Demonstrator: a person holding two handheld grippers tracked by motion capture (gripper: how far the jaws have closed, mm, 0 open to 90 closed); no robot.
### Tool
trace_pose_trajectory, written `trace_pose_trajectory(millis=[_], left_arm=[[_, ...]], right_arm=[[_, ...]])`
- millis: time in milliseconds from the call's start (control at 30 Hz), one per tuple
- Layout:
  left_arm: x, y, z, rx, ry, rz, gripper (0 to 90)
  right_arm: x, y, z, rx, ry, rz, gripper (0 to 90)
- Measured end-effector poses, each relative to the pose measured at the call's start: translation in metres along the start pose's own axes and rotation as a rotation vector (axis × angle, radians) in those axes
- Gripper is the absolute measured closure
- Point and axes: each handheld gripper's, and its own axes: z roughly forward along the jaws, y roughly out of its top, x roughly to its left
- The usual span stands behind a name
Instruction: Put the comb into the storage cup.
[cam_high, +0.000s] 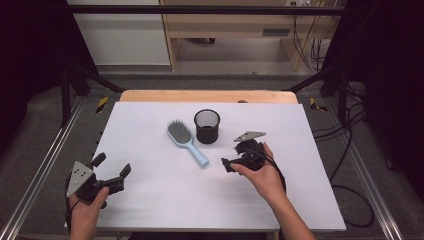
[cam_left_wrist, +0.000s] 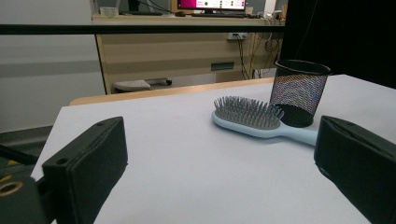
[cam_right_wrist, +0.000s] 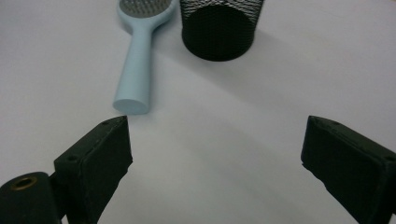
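A light blue hairbrush (cam_high: 186, 142) lies bristles up on the white table cover (cam_high: 165, 200), its handle pointing toward the near right. A black mesh cup (cam_high: 207, 126) stands upright just right of the brush head. My right gripper (cam_high: 233, 154) is open and empty, just right of the handle's end, aimed at the brush (cam_right_wrist: 137, 60) and cup (cam_right_wrist: 219, 28). My left gripper (cam_high: 113, 165) is open and empty near the table's front left corner. In the left gripper view the brush (cam_left_wrist: 252, 116) and cup (cam_left_wrist: 299, 93) lie well ahead of its jaws.
The table's wooden far edge (cam_high: 207, 96) shows beyond the white cover. Metal rails (cam_high: 45, 160) run along both sides of the table. Cables (cam_high: 350, 150) lie on the floor at the right. A wooden cabinet (cam_high: 225, 30) stands behind.
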Motion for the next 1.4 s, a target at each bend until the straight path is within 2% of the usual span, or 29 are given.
trace_pose_trajectory(millis=[33,67,133,500,733,933,1100,1400], left_arm=[[0.000,0.000,0.000,0.000,0.000,-0.001,2.7],[0.000,0.000,0.000,0.000,0.000,-0.002,2.7],[0.001,0.000,0.000,-0.002,0.000,-0.004,2.7],[0.000,0.000,0.000,-0.004,-0.005,-0.003,2.7],[0.001,0.000,0.000,-0.005,-0.004,-0.006,2.8],[0.001,0.001,0.000,-0.006,-0.008,-0.005,2.8],[0.000,0.001,0.000,-0.007,-0.008,-0.003,2.7],[0.001,0.001,0.001,-0.010,-0.009,-0.004,2.8]], right_arm=[[0.007,0.006,0.007,0.019,0.008,-0.018,8.5],[0.007,0.006,0.007,0.019,0.008,-0.018,8.5],[0.016,0.015,0.016,0.035,0.022,-0.036,8.6],[0.042,0.038,0.036,0.037,0.082,-0.035,9.1],[0.057,0.048,0.060,0.052,0.100,-0.046,12.4],[0.061,0.051,0.072,0.047,0.104,-0.036,17.0],[0.059,0.052,0.087,0.053,0.104,0.005,24.3],[0.057,0.049,0.101,0.061,0.097,0.013,37.0]])
